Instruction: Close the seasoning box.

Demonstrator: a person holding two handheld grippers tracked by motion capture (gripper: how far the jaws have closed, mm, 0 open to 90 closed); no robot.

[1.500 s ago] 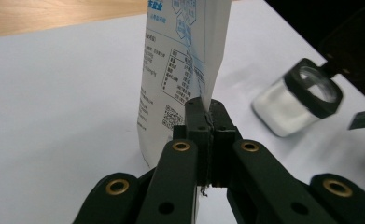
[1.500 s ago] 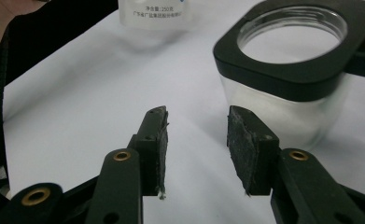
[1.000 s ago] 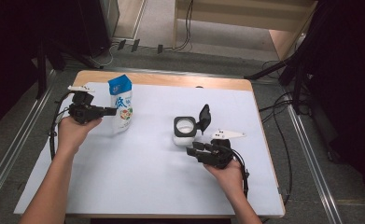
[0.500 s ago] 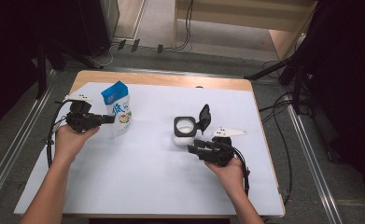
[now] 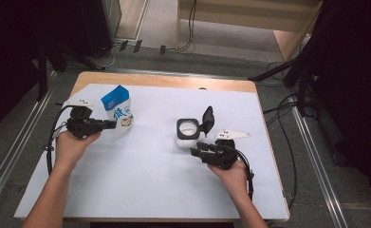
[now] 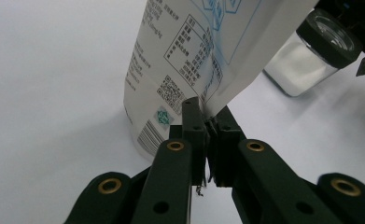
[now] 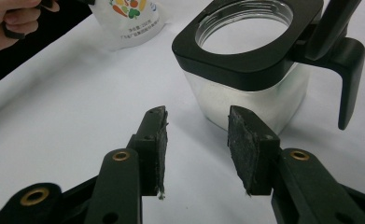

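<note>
Left gripper (image 6: 207, 122) pinches the pouch (image 5: 118, 110) by its side seam – keeps it upright near the table's back-left – while your right gripper (image 7: 196, 140), jaws spread, waits just short of the open jar (image 7: 245, 60), prob. to steady it.

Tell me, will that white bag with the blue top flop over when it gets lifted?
Probably a bit. The bag looks like soft, creased film, and the left tool pinches just one thin edge, so it may sag or swing. Its bulging bottom suggests powder inside, so it is likely bottom-heavy.
</note>
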